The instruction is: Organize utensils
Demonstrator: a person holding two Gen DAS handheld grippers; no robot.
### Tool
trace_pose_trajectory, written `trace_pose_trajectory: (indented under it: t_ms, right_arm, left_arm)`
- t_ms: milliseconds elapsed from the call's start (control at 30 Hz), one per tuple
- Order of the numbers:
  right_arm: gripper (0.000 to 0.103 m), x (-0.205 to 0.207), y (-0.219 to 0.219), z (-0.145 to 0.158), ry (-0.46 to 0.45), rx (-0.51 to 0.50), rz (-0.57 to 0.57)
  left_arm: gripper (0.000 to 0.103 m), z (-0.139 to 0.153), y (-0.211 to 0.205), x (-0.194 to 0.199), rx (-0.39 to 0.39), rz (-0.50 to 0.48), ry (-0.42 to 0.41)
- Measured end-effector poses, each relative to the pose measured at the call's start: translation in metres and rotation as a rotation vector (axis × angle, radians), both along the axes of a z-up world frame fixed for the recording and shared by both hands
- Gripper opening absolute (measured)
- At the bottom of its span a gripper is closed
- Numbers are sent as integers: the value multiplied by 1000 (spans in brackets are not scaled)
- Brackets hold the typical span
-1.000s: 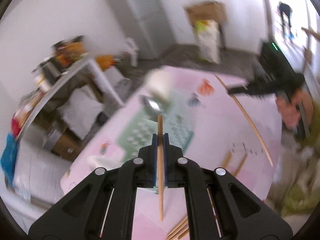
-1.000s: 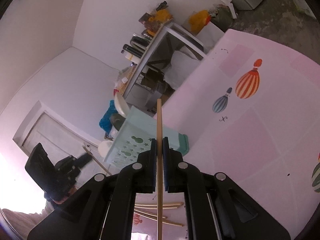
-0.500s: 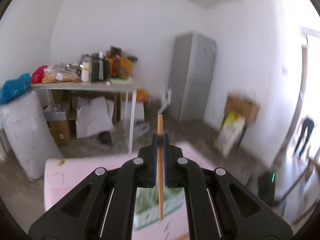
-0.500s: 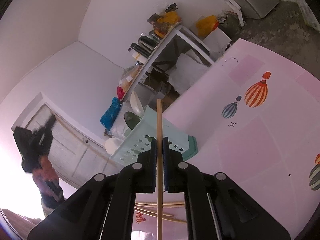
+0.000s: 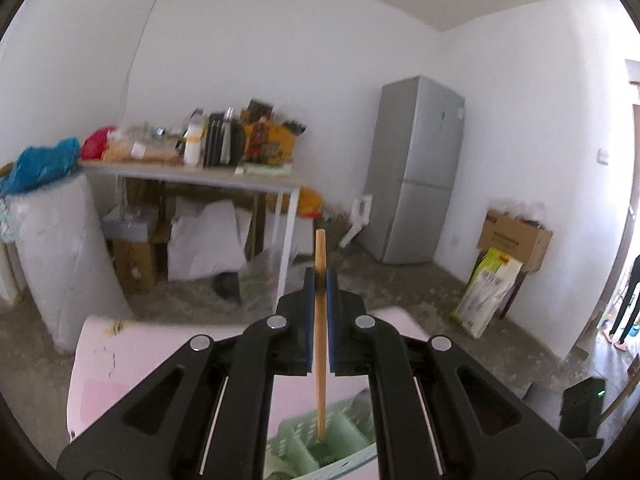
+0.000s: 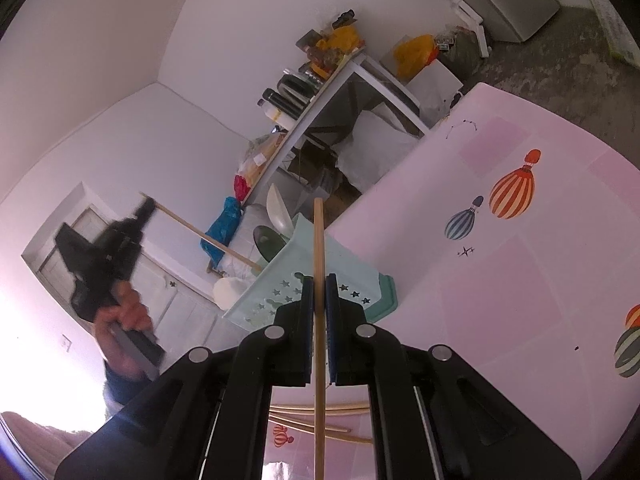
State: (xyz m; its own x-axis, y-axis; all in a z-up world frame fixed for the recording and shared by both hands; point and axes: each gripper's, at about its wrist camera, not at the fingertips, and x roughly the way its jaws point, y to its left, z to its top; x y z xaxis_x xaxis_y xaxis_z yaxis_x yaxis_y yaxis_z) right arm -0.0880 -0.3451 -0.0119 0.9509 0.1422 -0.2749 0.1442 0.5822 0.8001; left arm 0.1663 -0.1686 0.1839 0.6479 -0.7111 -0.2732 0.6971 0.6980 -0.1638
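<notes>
1. A table covered by a pink cloth printed with striped hot-air balloons [image 6: 520, 280] is seen in both views; on it stands a pale mint-green plastic utensil basket with star-shaped cut-outs [image 6: 320, 280], set near the table's far edge.
2. Inside the basket, a white spoon [image 6: 280, 210] and a dark green spoon [image 6: 267, 240] are already stood, so part of the sorting is judged done.
3. The black left gripper [image 5: 319, 300] is held above the basket with its blue pads clamped on a thin wooden chopstick [image 5: 320, 340]; the stick's lower end is seen hanging just over, or perhaps just inside, a basket compartment, and which cannot be told.
4. The black right gripper [image 6: 319, 320] is likewise closed on a second wooden chopstick [image 6: 319, 300], held on the near side of the basket and well short of any compartment.
5. Several loose wooden chopsticks [image 6: 340, 408] are left lying on the cloth near the right gripper.
6. The task is judged to be midway: two sticks are in hand and not yet released, and the loose ones remain to be collected.
</notes>
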Motion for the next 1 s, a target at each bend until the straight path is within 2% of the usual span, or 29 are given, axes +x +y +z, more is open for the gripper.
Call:
trace_pose_trajectory:
  t_ms: [67,233,267,333,367,467,533,833,1000]
  right_arm:
    - [6,0,1,0,2,0,2]
    - [6,-2,3,5,1,-20,1]
    - [6,-2,4,5,1,-25,0]
    - [6,-3,5,6,1,-31,0]
    - [6,-3,6,6,1,-33,1]
    - [6,-1,8,7,3,-38,3]
    - [6,0,8,7,3,-39,5]
    - [6,2,14,23,-17,-74,7]
    - [6,11,18,45,-57,-125,11]
  left_arm:
    - [4,-18,-2,5,28,18,23]
    - [6,-45,4,14,33,16,107]
    - [8,-47,7,13,34,22,110]
    - [23,-50,14,11,39,40,112]
    - [25,-51,17,9,39,46,112]
    - [32,-50,27,1,49,60,95]
    - [41,-47,33,-6,52,73,74]
    - [69,-40,59,-55,71,77,-55]
    - [78,-60,70,-79,105,62,-39]
